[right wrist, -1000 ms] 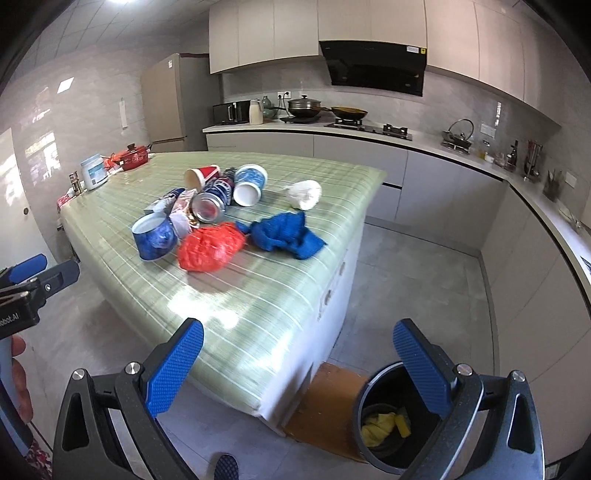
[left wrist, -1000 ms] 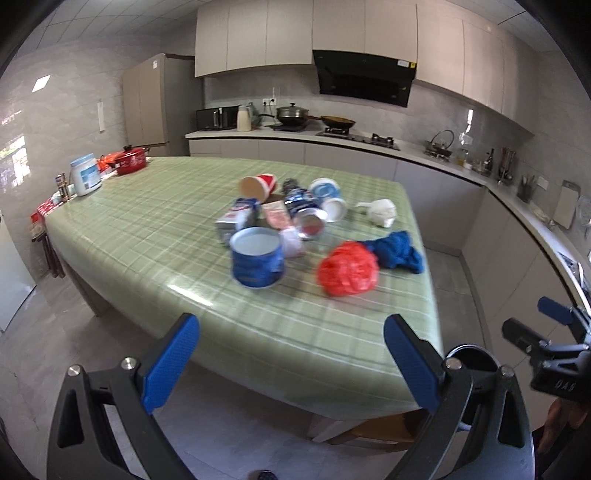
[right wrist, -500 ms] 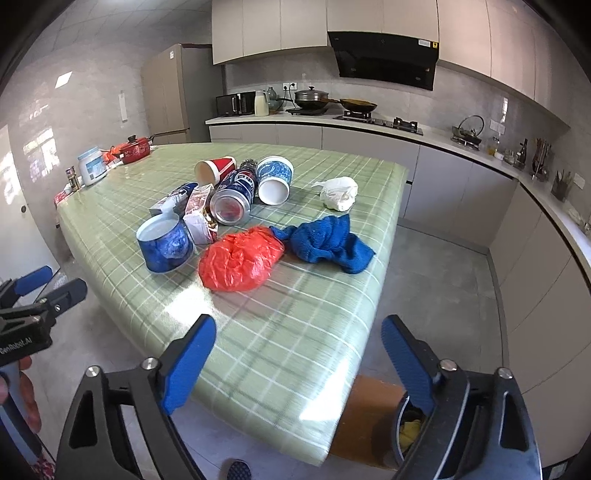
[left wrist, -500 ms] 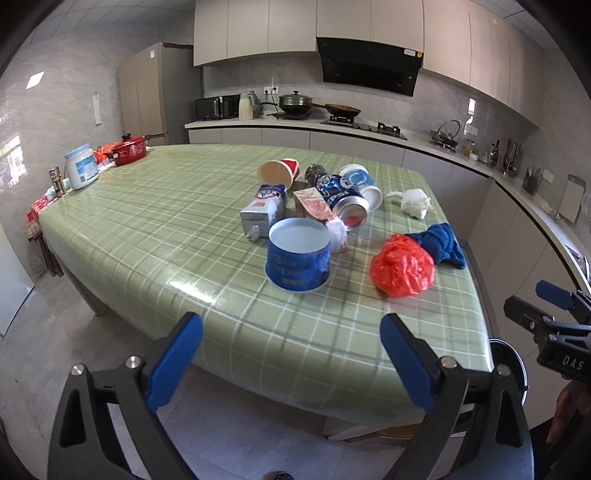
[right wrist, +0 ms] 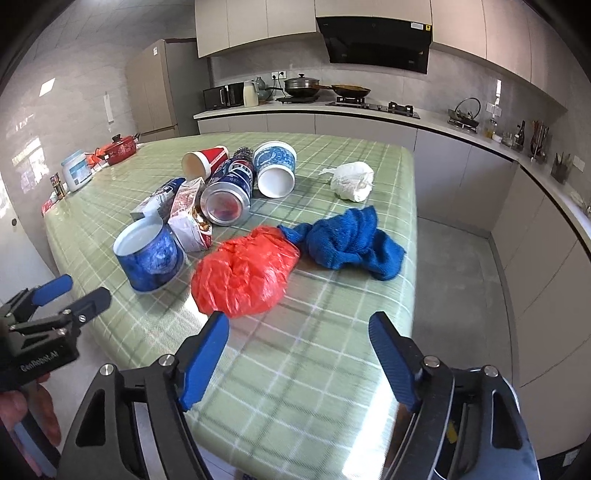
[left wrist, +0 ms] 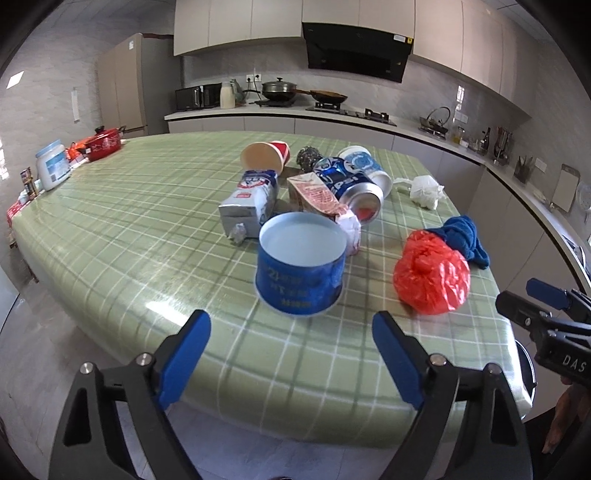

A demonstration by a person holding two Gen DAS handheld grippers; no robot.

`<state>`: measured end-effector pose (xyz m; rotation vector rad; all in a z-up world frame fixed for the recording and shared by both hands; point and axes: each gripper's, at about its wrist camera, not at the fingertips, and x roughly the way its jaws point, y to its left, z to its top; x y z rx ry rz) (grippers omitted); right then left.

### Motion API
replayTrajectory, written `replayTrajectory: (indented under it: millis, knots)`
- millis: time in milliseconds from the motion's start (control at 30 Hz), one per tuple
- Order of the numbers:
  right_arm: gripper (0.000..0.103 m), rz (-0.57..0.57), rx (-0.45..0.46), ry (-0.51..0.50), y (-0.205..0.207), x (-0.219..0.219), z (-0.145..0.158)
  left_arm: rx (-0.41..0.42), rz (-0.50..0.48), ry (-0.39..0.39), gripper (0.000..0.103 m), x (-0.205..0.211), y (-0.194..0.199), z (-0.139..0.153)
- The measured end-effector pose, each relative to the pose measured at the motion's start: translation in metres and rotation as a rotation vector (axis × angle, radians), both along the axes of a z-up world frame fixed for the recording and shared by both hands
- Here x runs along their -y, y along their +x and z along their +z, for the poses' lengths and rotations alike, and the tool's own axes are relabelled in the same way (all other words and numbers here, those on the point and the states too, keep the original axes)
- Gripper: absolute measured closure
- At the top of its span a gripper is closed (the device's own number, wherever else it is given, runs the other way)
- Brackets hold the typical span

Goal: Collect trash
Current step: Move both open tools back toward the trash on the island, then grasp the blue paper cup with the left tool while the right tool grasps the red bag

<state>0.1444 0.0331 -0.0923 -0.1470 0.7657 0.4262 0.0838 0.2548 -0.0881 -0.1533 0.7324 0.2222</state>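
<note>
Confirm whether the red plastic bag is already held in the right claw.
No: the red plastic bag lies on the table, ahead of the open right claw.

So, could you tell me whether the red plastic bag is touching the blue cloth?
Touching. The right wrist view shows the red plastic bag overlapping a corner of the blue cloth, with no tablecloth visible between them.

Location: a domestic kitchen; a countertop [left wrist: 332, 114] runs along the rear and right walls beneath pale wall cabinets [left wrist: 258, 26], carrying a gas hob [left wrist: 351, 109] with a lidded pot [left wrist: 279, 88] and a pan [left wrist: 328, 96] under a black range hood [left wrist: 356, 51]. A tall refrigerator [left wrist: 125, 85] and a microwave [left wrist: 197, 96] stand at the left; a kettle [left wrist: 436, 118] sits at the right; a table under a green checked cloth [left wrist: 147, 206] occupies the centre.
</note>
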Motion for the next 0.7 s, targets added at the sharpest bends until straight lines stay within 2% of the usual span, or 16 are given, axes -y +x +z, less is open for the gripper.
replayTrajectory:
  millis: [133,300,467,567,700]
  knots:
    - [0.026,0.002,-0.013,0.025,0.011,-0.012,-0.003,-0.007,-0.012,-0.006,0.018,-0.005,0.015,-0.005]
    - [0.037,0.004,-0.036,0.034,0.030,-0.027,-0.013,-0.017,-0.026,-0.025,0.021,-0.013,0.032,-0.012]
    - [0.037,0.025,-0.048,0.074,0.040,-0.035,-0.014,-0.018,-0.043,-0.035,0.021,-0.016,0.045,-0.013]
    - [0.037,0.037,-0.087,0.083,0.052,-0.042,-0.022,-0.030,-0.043,-0.046,0.021,-0.021,0.054,-0.016]
    - [0.037,0.049,-0.099,0.113,0.063,-0.049,-0.026,-0.034,-0.037,-0.070,0.025,-0.029,0.063,-0.018]
